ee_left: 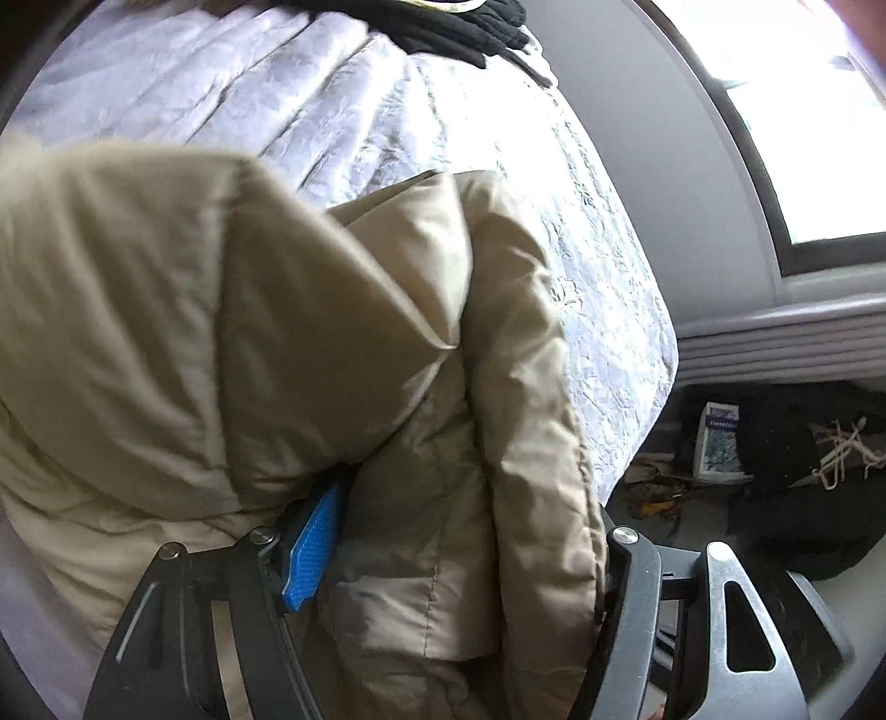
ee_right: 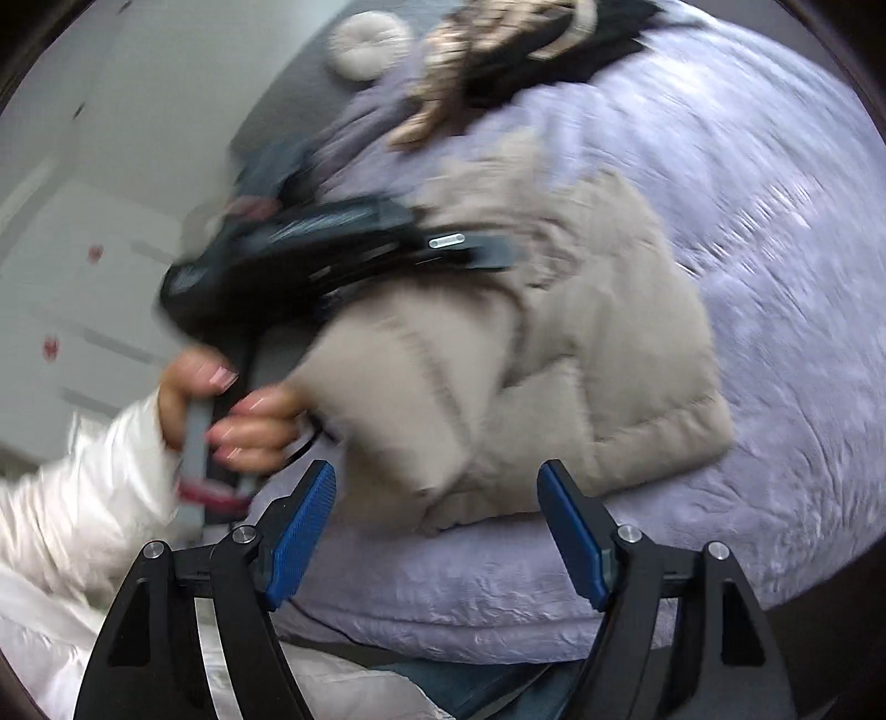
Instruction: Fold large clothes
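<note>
Across the bed, under a pale lilac quilted cover, lay the task's thing: a beige puffer jacket, bunched near the bed's near edge and partly doubled over on itself.

Left claw: clamped on a thick fold of the jacket. Only one blue pad showed; the other was buried in fabric. Right wrist view showed this claw over the jacket's upper part, with the left hand on its grip. Blur made finer detail uncertain.

Right claw: jaws apart, holding nothing, hovering just off the jacket's lower hem.

Judgement on the step: a fold in progress, the left side carrying a panel across. To do it well, the padded cloth likely needs a deep bite, since slick puffy fabric tends to slip from a shallow pinch. The free claw would best pin or take the hem corner so the lower layer does not drag. The lifted panel should be laid flat and edges matched before release, as trapped air may spring the fold open.

Other things, larger first: a window and radiator beside the bed. Dark clothes heaped at the bed's far end, well apart from the jacket. A round cushion beyond. On the floor by the radiator, a dark bundle and a small carton.

Obstacles: none on the fold path; the bed edge was close, so the hem could slide off.
</note>
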Available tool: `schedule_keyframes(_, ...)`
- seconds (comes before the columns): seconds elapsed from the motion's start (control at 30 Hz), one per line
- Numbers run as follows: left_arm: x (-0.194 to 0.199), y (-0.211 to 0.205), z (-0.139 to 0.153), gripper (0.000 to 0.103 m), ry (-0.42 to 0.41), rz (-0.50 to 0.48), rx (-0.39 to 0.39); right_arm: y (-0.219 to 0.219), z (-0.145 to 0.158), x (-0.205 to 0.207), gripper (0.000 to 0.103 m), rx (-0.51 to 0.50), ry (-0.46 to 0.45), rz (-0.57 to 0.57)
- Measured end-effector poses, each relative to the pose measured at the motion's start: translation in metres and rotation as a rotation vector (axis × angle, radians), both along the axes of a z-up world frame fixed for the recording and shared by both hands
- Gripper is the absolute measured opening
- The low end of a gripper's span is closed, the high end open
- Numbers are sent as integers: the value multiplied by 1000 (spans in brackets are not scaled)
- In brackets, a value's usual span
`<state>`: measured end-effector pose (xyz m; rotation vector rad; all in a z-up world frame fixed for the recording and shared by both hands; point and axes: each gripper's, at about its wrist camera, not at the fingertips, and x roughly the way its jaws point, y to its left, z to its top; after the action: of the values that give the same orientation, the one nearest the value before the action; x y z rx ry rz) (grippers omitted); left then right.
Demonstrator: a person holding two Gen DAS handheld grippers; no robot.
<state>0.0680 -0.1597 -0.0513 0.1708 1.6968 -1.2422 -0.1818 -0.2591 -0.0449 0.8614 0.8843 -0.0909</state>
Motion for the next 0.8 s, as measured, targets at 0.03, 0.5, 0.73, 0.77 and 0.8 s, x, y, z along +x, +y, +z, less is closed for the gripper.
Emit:
schedule_keyframes(0.03,0,-3,3,69,-12,-12,-2,-1,2,2,79,-28,9,9)
schedule_keyframes(0.5,98,89,53,69,-410,182,-40,-44,-46,14,14,-148,276,-244)
schedule_keyframes(0.73,64,49,-6,69,-433,219,45,-58,-68,-6,14,-111,320,-285)
schedule_keyframes(0.77,56,38,-8,69,-463,197,46,-59,-71,-8,14,-115,327,-295)
schedule_keyframes(0.8,45,27,-10,69,-477,187,43,-60,-75,-14,14,-114,334,-306)
